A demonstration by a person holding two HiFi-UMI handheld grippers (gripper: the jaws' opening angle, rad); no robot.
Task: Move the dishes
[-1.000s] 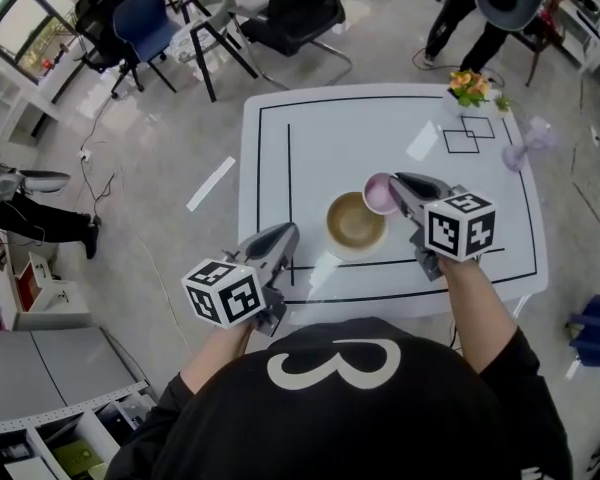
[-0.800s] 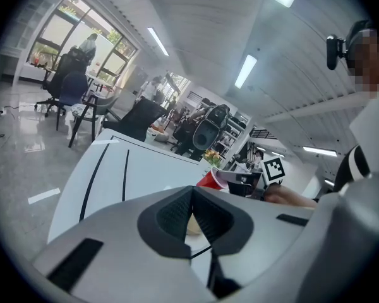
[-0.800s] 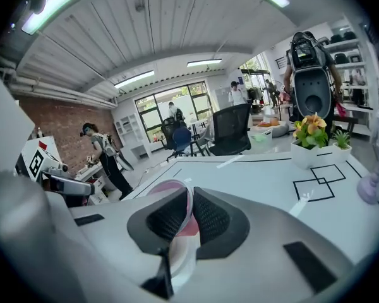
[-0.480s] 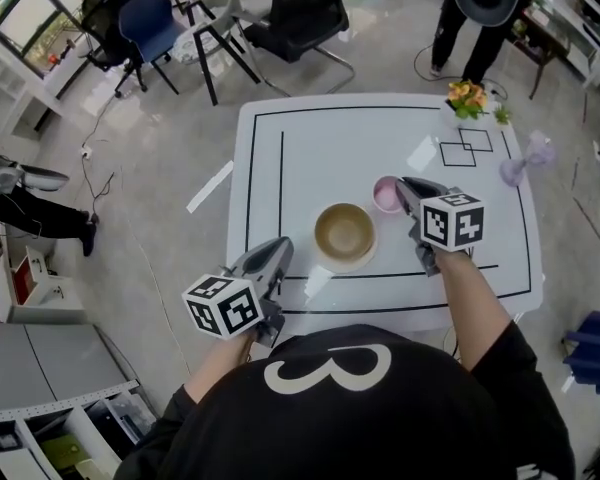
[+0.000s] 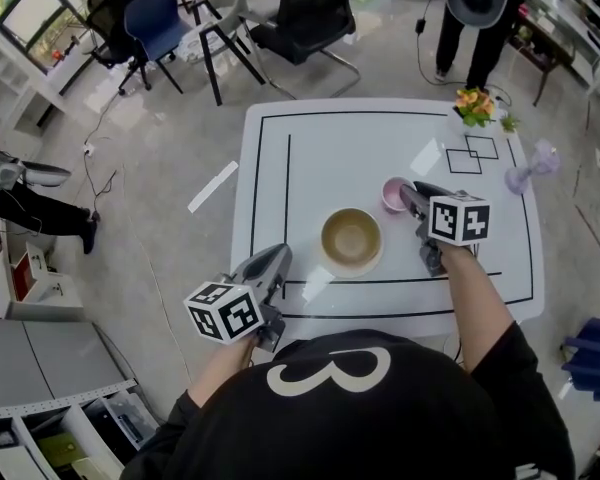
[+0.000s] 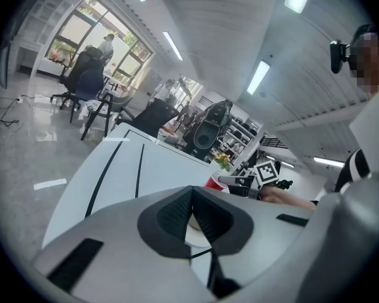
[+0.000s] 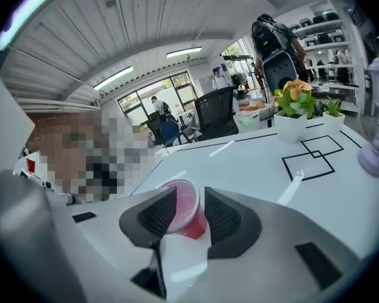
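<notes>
My right gripper's (image 7: 191,197) jaws have just been opening and now stand spread either side of the small pink plastic cup (image 7: 180,208). The cup sits on the white table with black tape lines (image 5: 310,158), at about 1 o'clock from the wide tan bowl (image 5: 351,240). It looks light, thin-walled and easy to tip or crush, so I would pinch it gently across the wall. The bowl seems heavier, stiff, glossy and breakable; its rim is the hold. My left gripper (image 5: 277,257), at the bowl's 9 o'clock, is pressed together on nothing.

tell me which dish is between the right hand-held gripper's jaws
The small pink cup, not the bigger tan bowl beside it. It stands between the jaws of the right hand-held gripper, which have just been opening.
</notes>
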